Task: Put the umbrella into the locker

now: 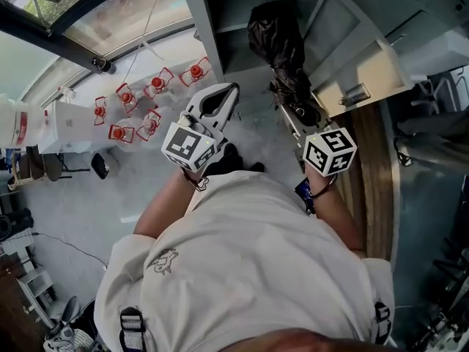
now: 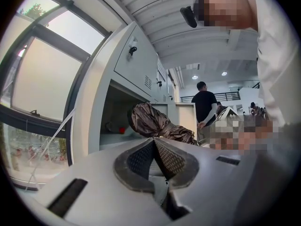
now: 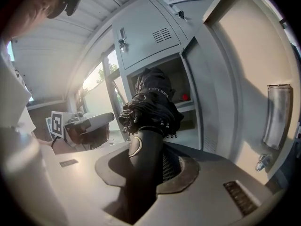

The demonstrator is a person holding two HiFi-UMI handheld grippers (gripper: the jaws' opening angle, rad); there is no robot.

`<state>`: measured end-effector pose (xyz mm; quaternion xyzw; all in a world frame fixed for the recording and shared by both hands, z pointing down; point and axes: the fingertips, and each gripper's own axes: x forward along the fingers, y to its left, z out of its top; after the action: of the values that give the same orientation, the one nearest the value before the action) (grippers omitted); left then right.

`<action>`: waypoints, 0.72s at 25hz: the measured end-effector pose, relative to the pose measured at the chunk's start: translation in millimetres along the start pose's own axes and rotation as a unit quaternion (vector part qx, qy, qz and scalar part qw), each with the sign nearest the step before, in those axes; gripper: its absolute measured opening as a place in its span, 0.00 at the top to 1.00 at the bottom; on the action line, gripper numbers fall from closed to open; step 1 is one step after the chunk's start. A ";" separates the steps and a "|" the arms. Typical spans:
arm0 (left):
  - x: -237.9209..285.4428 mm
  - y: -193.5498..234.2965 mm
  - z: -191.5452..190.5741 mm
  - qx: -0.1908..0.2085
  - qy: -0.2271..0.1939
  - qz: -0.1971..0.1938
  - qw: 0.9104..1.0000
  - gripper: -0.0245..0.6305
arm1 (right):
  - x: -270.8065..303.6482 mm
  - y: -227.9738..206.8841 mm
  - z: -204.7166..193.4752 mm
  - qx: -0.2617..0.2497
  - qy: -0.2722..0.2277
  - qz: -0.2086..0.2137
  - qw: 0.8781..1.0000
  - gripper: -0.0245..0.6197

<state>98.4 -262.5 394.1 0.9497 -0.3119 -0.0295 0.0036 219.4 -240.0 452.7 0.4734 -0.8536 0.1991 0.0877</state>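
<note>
Grey lockers (image 3: 141,36) are standing on a pale floor (image 1: 88,196) beside a window (image 2: 42,79), one compartment (image 1: 231,13) gaping with its door (image 1: 366,72) swung wide to the right. The right gripper (image 3: 150,160) is clenching its fingers on the handle of the folded black umbrella (image 3: 151,100), whose canopy end is reaching into that compartment's mouth, while the left gripper (image 2: 154,144) is hovering beside it, fingers pressed together on nothing. Only the left gripper view is showing a person (image 2: 205,102) standing far off down the room

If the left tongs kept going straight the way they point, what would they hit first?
Probably the folded umbrella, which lies just ahead at the mouth of the open locker; depth is hard to judge.
</note>
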 end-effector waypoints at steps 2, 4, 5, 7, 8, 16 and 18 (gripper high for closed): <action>2.0 9.5 1.4 0.001 0.000 -0.001 1.000 0.94 | 11.1 -0.5 5.9 0.002 0.001 0.000 1.000 0.73; 4.9 18.9 3.3 -0.001 0.002 -0.007 1.000 0.94 | 22.1 -0.7 13.0 0.002 0.004 -0.003 1.000 0.73; 7.3 23.7 4.9 -0.001 0.003 -0.012 1.000 0.94 | 28.3 -1.4 17.6 0.002 0.005 -0.004 1.000 0.73; 12.2 32.7 8.4 0.002 0.003 -0.022 1.000 0.94 | 41.4 -2.8 27.2 0.003 0.005 -0.007 1.000 0.73; 14.1 36.5 9.6 0.004 0.003 -0.026 1.000 0.94 | 47.5 -3.4 31.0 0.005 0.005 -0.008 1.000 0.73; 26.0 55.4 13.6 -0.003 -0.002 -0.065 0.998 0.94 | 93.4 -12.0 59.5 0.005 0.004 -0.025 1.000 0.73; 27.6 58.7 14.3 -0.001 -0.003 -0.073 0.997 0.94 | 104.3 -15.4 67.2 0.004 0.005 -0.028 1.000 0.73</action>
<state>85.0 -326.0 379.8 0.9697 -0.2419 -0.0328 0.0014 179.0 -356.4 431.1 0.4966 -0.8387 0.2025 0.0950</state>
